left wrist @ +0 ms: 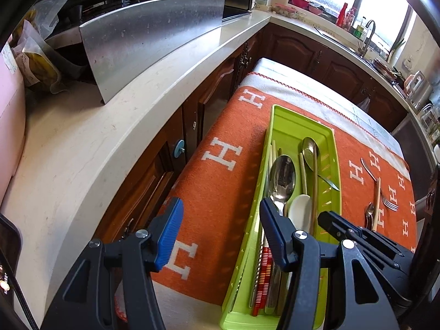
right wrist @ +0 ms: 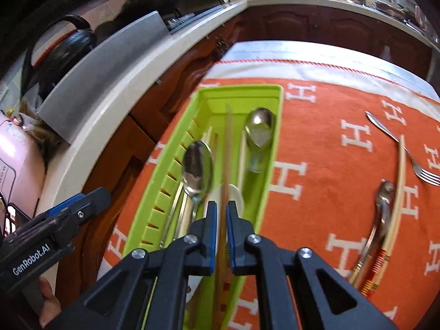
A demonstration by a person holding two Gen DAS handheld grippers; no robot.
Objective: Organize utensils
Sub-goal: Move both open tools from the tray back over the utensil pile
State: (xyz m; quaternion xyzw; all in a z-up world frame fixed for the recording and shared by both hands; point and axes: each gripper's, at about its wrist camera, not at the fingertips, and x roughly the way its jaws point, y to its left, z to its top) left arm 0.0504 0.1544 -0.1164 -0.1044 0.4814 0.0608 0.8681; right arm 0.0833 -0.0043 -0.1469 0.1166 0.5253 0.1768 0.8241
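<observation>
A green tray [left wrist: 305,115] [right wrist: 239,90] lies on the orange cloth [left wrist: 220,165] and holds two metal spoons [left wrist: 282,178] [right wrist: 198,170], a white spoon [left wrist: 299,209] and red-striped chopsticks [left wrist: 264,275]. Above the tray's near half, my right gripper [right wrist: 222,220] is shut on a wooden chopstick [right wrist: 227,148] that runs lengthwise over the tray. It also shows in the left wrist view as the right gripper [left wrist: 327,220]. My left gripper [left wrist: 220,211] stands open and empty over the tray's left rim. A fork [right wrist: 423,173], a spoon [right wrist: 382,209] and a chopstick [right wrist: 398,192] lie loose on the cloth to the right.
A pale countertop [left wrist: 82,151] with a steel panel [left wrist: 154,38] runs along the left, with dark wooden cabinets [left wrist: 154,176] below it. A sink with a faucet [left wrist: 368,35] sits far back right. A person's hand [right wrist: 46,302] holds the left gripper.
</observation>
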